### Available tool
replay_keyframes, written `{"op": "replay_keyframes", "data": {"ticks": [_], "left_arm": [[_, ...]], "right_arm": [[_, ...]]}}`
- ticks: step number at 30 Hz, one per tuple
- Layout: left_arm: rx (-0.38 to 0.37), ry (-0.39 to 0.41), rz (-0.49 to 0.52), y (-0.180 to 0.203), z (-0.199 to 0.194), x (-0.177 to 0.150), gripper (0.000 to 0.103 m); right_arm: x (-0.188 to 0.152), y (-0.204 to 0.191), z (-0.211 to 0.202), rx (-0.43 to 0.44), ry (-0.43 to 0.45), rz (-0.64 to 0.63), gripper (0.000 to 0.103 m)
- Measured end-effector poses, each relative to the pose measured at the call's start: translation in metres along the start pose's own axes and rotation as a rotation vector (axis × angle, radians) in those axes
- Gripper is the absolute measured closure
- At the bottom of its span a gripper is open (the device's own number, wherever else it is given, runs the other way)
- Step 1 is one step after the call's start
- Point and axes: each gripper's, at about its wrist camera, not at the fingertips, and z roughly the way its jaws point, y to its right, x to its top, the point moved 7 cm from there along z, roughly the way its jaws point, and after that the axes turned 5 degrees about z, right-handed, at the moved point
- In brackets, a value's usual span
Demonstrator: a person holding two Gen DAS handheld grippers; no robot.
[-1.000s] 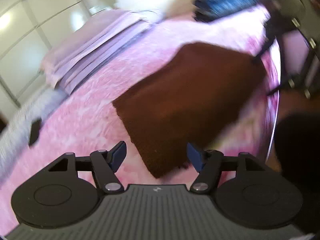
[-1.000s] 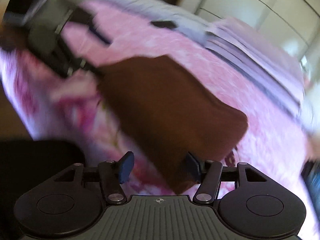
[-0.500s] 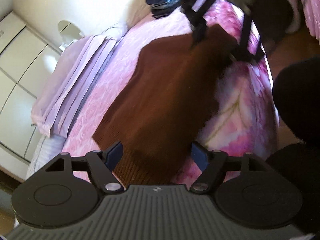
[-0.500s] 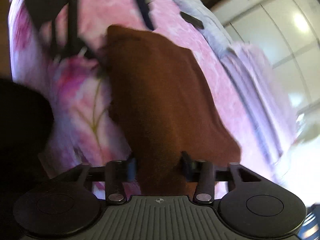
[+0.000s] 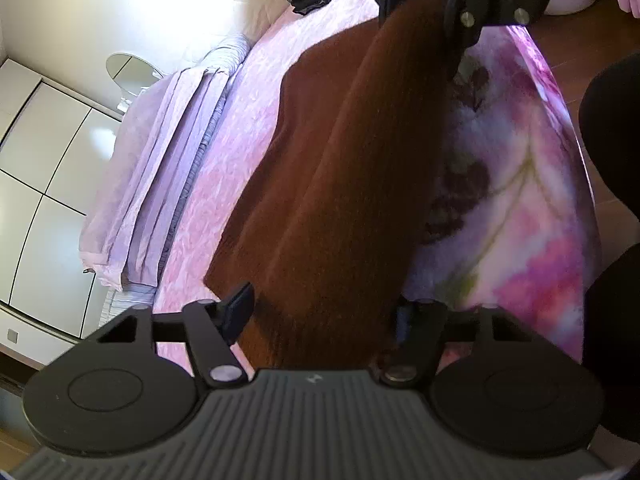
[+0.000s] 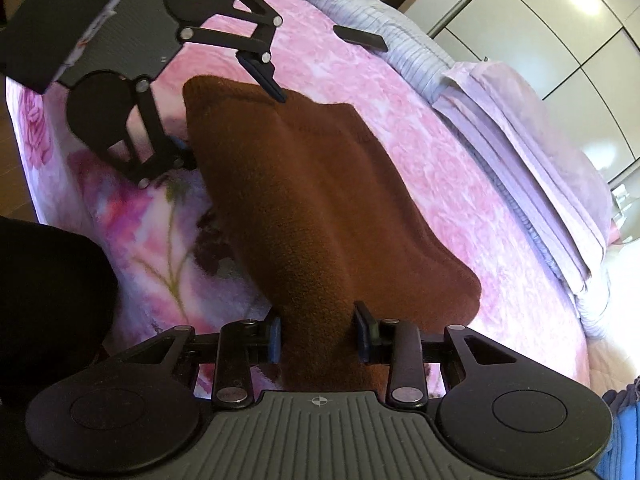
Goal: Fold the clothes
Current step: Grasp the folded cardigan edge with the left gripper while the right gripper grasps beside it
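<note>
While the left wrist view is looking forward over the left claw (image 5: 320, 312), a brown knit garment (image 5: 340, 168) is running straight away from it, its long axis stretching from this claw to the right claw (image 5: 424, 8) at the far end. The near edge of the garment is lying between the left claw's fingers, which are closing around it; the left fingertip (image 5: 240, 304) is looking just clear of the cloth, and the right one is hidden behind the fabric, so a firm pinch cannot be confirmed. Each claw is sitting at its own end of the garment, so a fold would probably mean carrying the near long edge, raised in a ridge, across toward the far side. The garment is lying on a bed with a pink quilt (image 5: 248, 128), and a floral blanket (image 5: 512, 200) is draping over the bed's edge. Folded lilac bedding (image 5: 160, 168) is resting farther back, with white wardrobe doors (image 5: 36, 168) beyond.

As the right wrist view is taking over, the same garment is leading away from the right claw toward the left claw. The right claw's blue pads (image 6: 274, 338) are pressing on a bunched end of the cloth and are closing a little further. A dark sleeve (image 6: 44, 280) is showing at the left, and a small black object (image 6: 360, 38) is lying on the bed.
</note>
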Motion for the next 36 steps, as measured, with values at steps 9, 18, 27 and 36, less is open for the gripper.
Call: {"op": "replay_keyframes", "data": {"ticks": [9,18,27,36], "left_arm": [[0.040,0.018,0.063,0.006,-0.010,0.004,0.049],[0.039,0.037,0.109,0.013,-0.009,0.006,0.066],[0.004,0.051,0.038,0.010,-0.017,0.003,0.074],[-0.009,0.039,0.061,0.006,-0.008,0.004,0.059]], "right_arm": [[-0.006,-0.008,-0.001,-0.020,0.000,-0.003,0.069],[-0.009,-0.012,0.004,-0.062,0.011,-0.040,0.068],[-0.032,-0.043,0.021,-0.201,0.041,-0.254,0.042],[-0.028,-0.024,0.035,-0.201,0.101,-0.235,0.044]]}}
